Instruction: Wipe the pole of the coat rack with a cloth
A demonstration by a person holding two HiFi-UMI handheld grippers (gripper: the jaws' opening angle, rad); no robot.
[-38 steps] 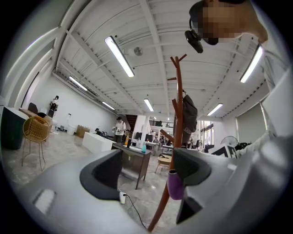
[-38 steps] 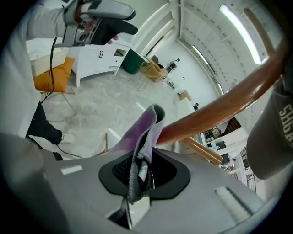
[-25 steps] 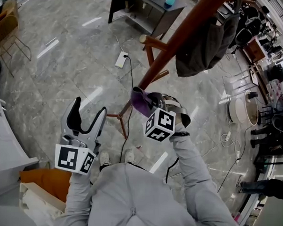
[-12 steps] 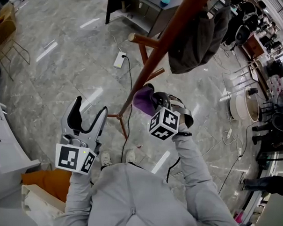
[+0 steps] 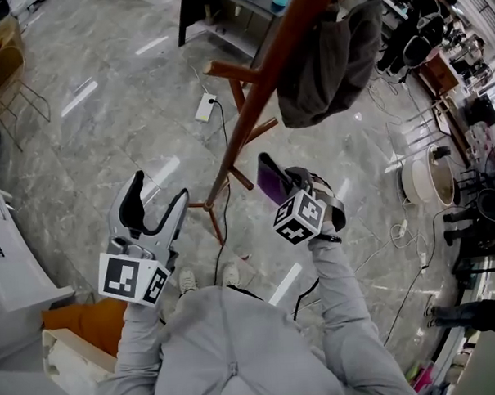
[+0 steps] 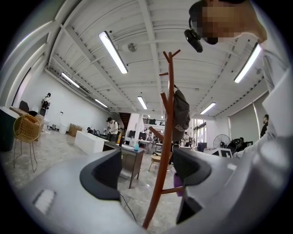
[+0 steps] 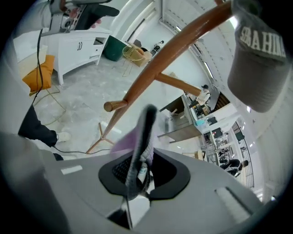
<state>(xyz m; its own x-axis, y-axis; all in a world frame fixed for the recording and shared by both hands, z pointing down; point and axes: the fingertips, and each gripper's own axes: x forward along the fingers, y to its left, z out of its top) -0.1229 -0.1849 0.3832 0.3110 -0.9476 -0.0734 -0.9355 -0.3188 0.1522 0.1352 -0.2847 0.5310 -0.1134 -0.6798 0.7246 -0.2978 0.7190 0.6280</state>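
Right tongs [image 5: 289,185] clamp the purple cloth [image 5: 269,175]; left tongs [image 5: 158,188] hang spread and empty. The coat rack's pole [image 5: 252,110] slants just beside the cloth, apparently not touching. Wiping seems paused between strokes; next the cloth needs pressing onto the pole and sliding along it

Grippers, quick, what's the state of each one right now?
Left gripper: open, nothing between its jaws.
Right gripper: shut on the purple cloth.

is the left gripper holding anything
No, the left gripper is open, with only the far-off pole showing between its jaws.
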